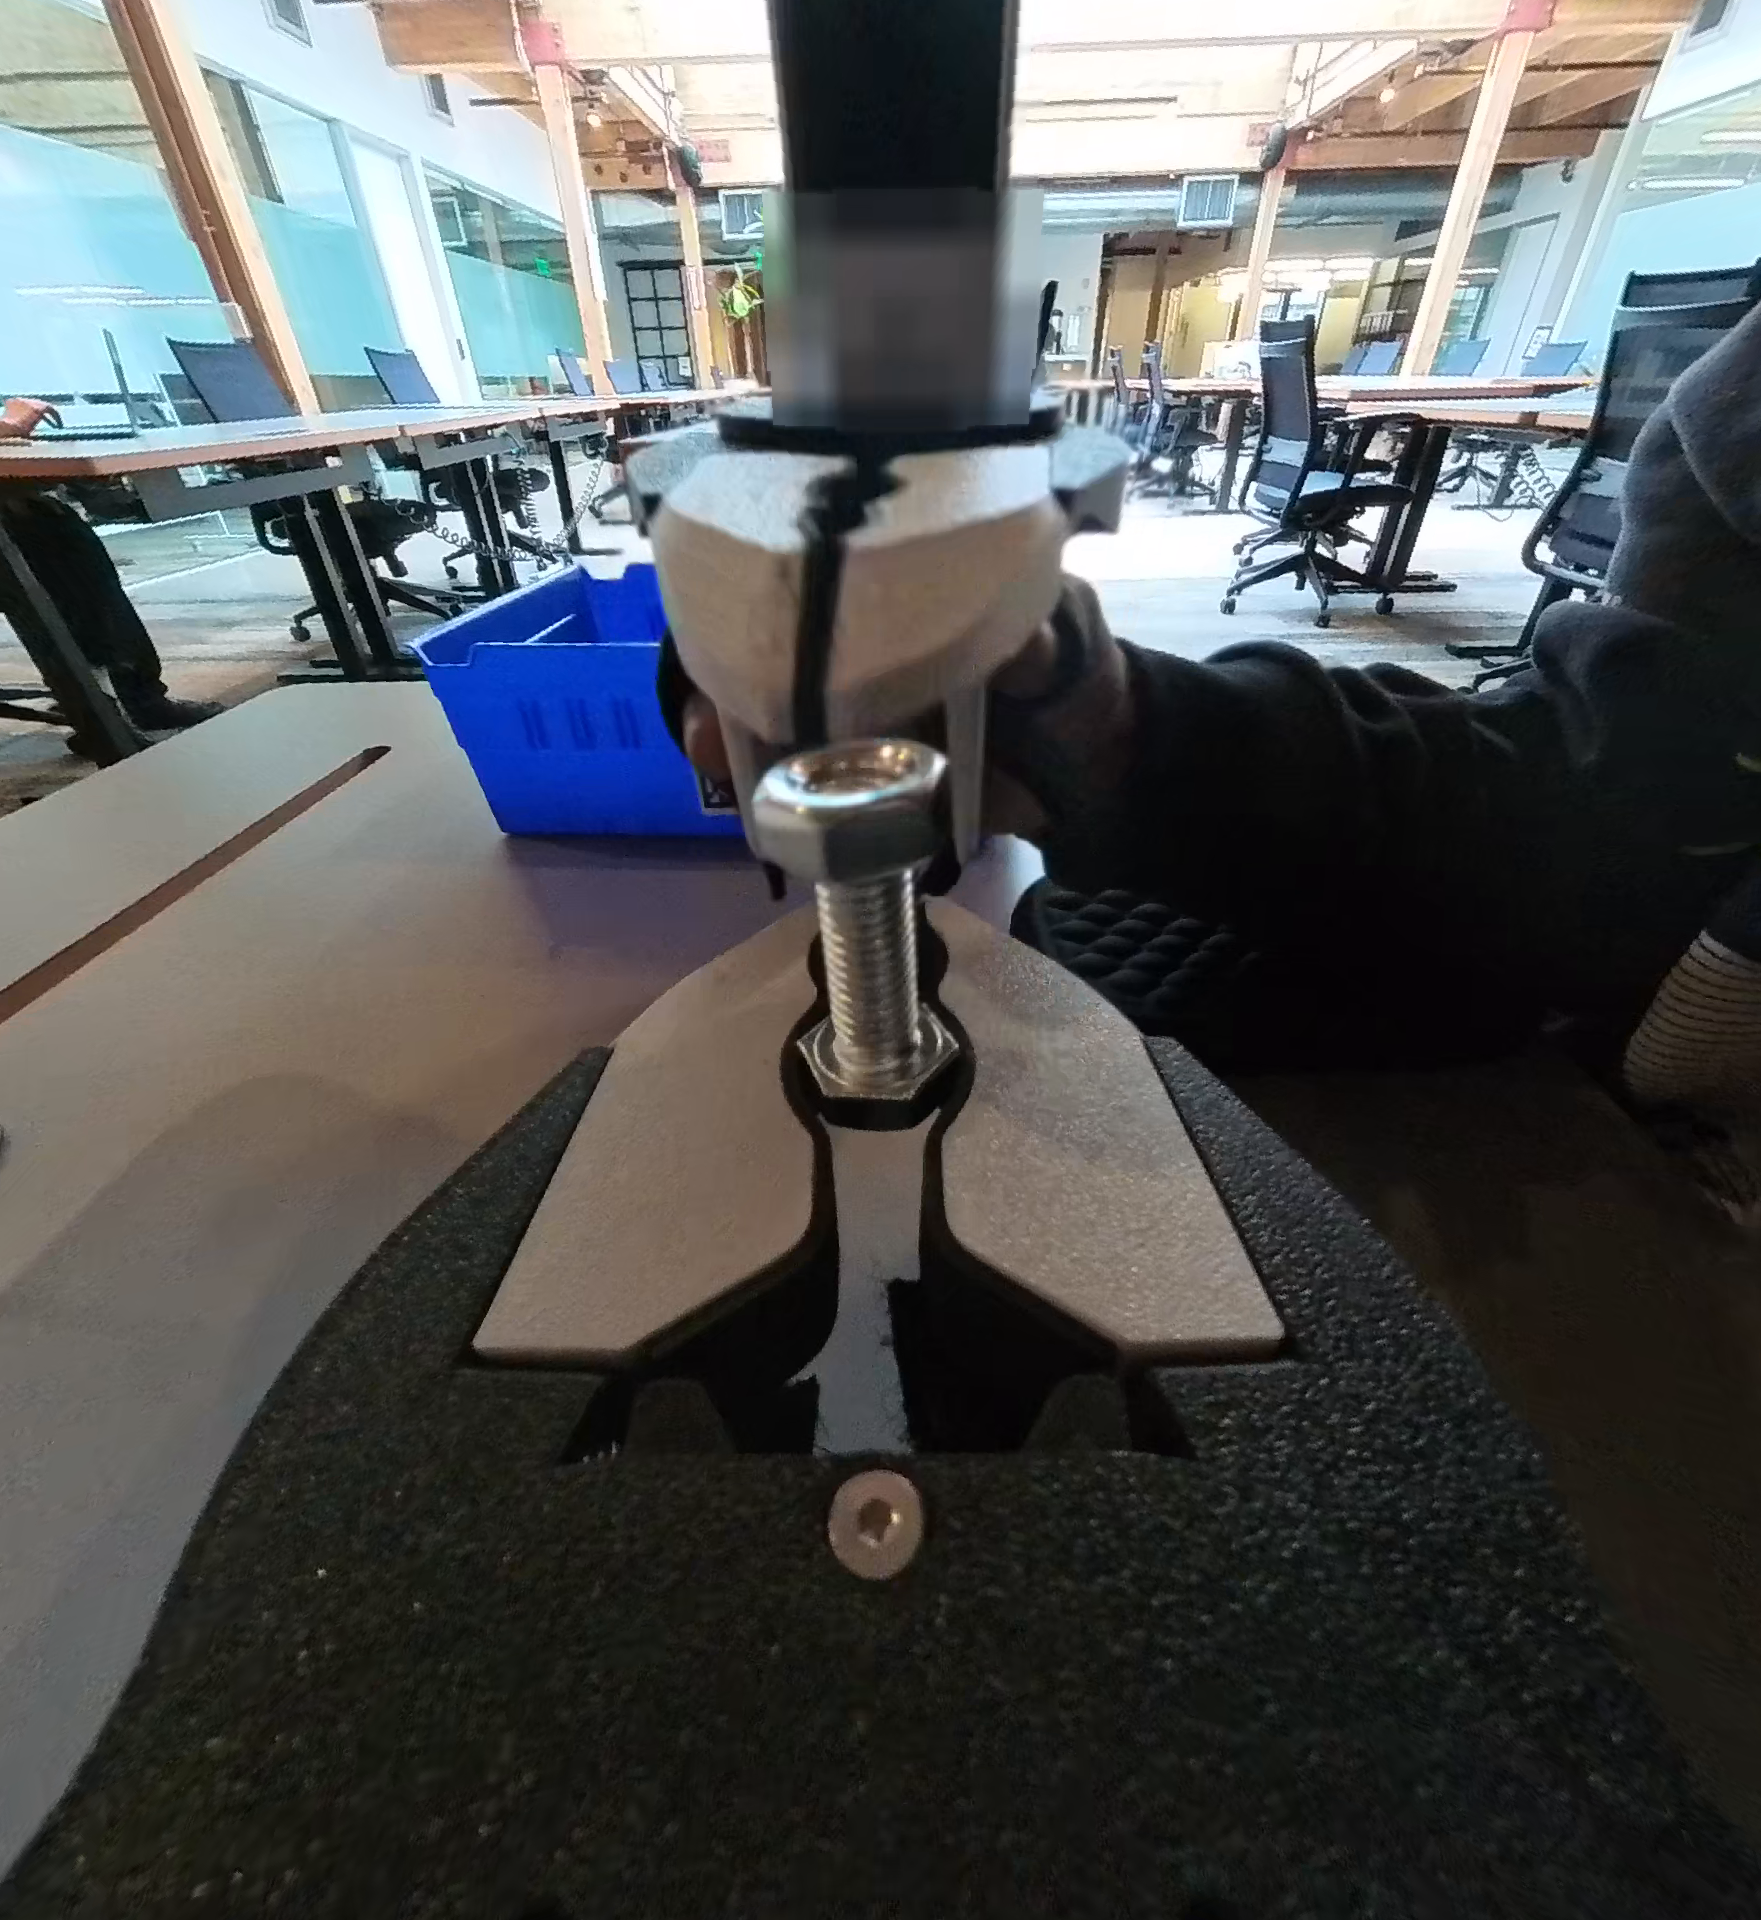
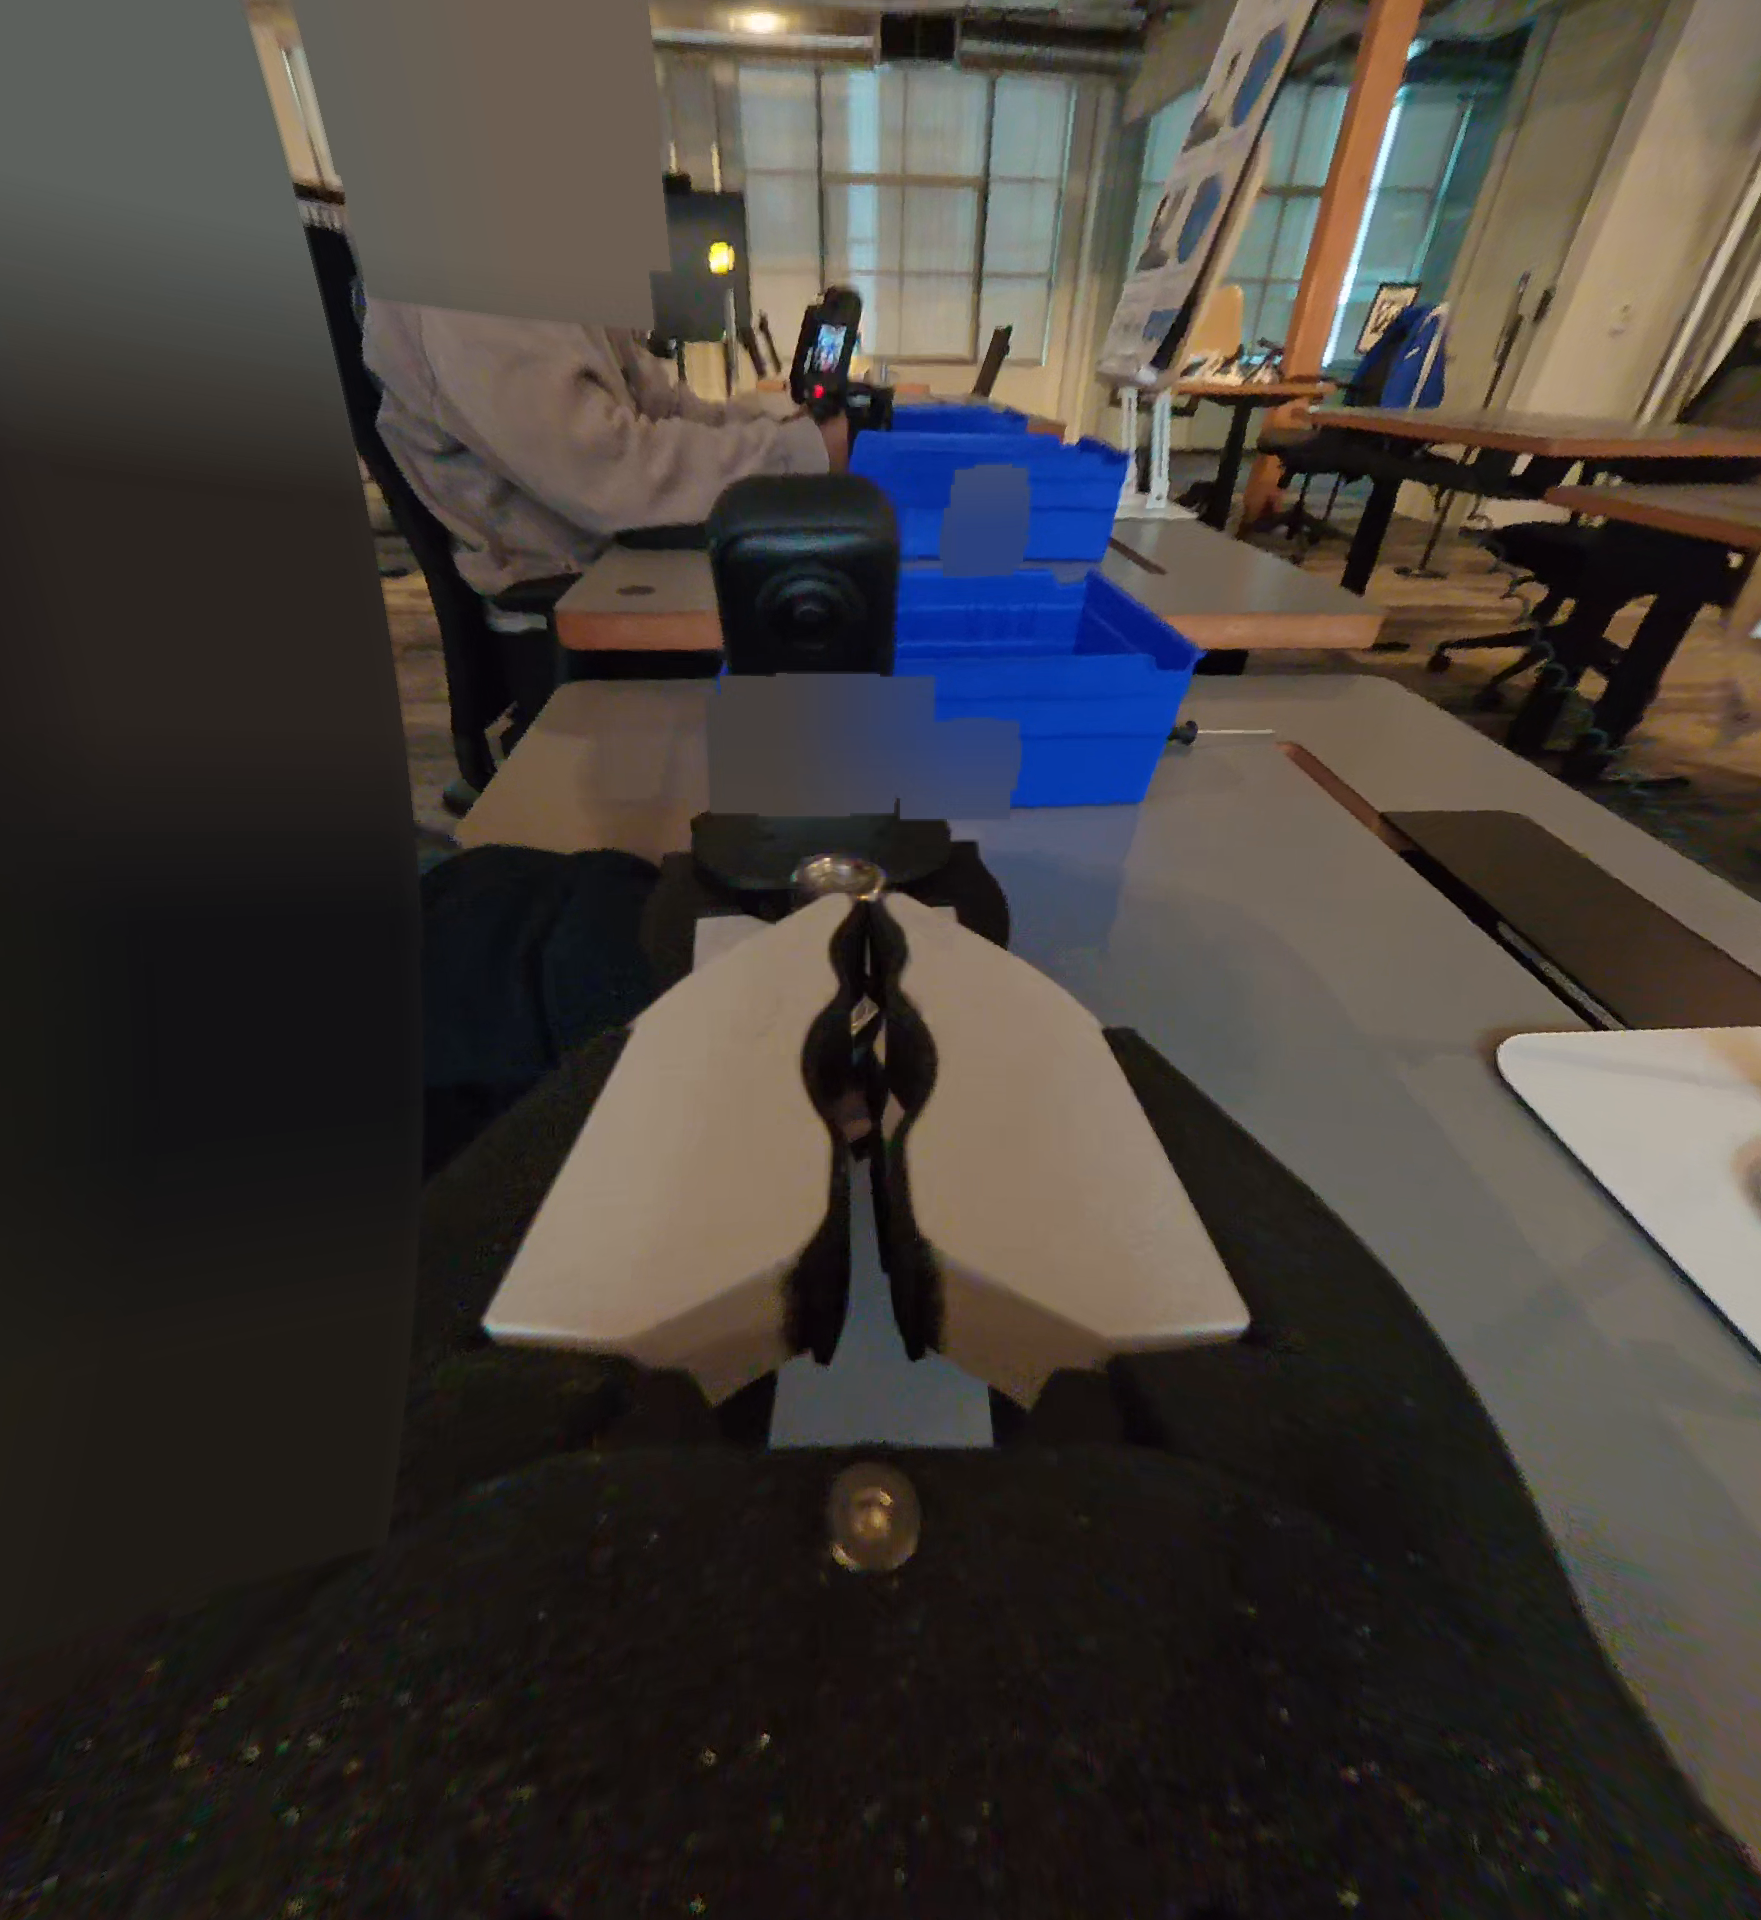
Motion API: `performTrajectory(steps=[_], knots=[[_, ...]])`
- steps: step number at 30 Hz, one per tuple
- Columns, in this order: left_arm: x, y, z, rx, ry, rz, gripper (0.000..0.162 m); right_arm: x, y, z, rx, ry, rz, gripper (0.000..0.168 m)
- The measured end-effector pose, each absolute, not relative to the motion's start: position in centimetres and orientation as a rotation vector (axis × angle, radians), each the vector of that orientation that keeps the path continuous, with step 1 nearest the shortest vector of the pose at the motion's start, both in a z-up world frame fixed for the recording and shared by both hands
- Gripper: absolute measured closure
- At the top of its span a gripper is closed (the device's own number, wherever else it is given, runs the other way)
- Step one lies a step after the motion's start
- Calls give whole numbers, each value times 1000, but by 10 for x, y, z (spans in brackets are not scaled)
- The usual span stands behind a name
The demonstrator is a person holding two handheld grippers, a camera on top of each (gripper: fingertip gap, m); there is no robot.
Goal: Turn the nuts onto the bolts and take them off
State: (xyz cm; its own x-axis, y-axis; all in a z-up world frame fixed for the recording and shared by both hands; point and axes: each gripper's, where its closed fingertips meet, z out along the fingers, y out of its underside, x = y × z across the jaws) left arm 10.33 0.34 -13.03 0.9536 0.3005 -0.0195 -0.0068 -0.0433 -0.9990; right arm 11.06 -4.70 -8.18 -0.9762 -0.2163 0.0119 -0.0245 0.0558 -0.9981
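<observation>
Grey desk (image 1: 232,1039): left gripper (image 1: 876,1049) fingers clamp bolt (image 1: 871,966); right gripper (image 1: 855,821) fingers pinch nut (image 1: 850,805).

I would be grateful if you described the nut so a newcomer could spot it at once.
Over the grey table, before the blue plastic bin, a shiny threaded steel bolt stands upright in the left gripper. The silver hexagonal nut sits at its top, held by the right gripper.

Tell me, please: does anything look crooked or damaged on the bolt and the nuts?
Nothing stands out. The bolt stands straight, the left gripper shut on its lower end and the right gripper on the upper nut.
</observation>
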Motion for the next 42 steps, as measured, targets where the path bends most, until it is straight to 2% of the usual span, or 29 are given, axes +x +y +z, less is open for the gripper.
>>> performTrajectory(steps=[3, 5, 7, 8, 10, 12, 14, 17, 19, 22, 29, 37, 42], knots=[[103, 5, -131, -1606, -229, 250, 150, 107, -42, -77, -226, 2140, -2068, 166], [103, 5, -132, -1610, -228, 250, 149, 111, -47, -79, -228, 2151, -2056, 144], [103, 5, -132, -1612, -227, 252, 149, 116, -54, -84, -249, 2187, -2026, 133], [104, 5, -132, -1611, -227, 252, 149, 116, -56, -87, -255, 2217, -2018, 134], [103, 4, -132, -1609, -229, 253, 149, 115, -54, -88, -269, 2234, -2021, 146], [103, 3, -130, -1597, -228, 252, 149, 110, -47, -82, -243, 2177, -2056, 167], [103, 3, -130, -1601, -230, 255, 150, 107, -42, -76, -217, 2128, -2076, 168], [104, 5, -132, -1607, -227, 250, 149, 110, -46, -79, -229, 2156, -2057, 145], [104, 5, -132, -1610, -225, 251, 149, 116, -52, -83, -257, 2183, -2033, 139], [104, 5, -132, -1610, -226, 252, 149, 117, -55, -86, -274, 2212, -2026, 146], [104, 5, -132, -1609, -226, 251, 149, 112, -44, -80, -252, 2164, -2041, 151], [101, 3, -133, -1615, -238, 254, 149, 113, -46, -85, -250, 2291, -1897, 124], [101, 6, -136, -1629, -240, 257, 149, 119, -49, -69, -332, 2488, -1655, 127]])
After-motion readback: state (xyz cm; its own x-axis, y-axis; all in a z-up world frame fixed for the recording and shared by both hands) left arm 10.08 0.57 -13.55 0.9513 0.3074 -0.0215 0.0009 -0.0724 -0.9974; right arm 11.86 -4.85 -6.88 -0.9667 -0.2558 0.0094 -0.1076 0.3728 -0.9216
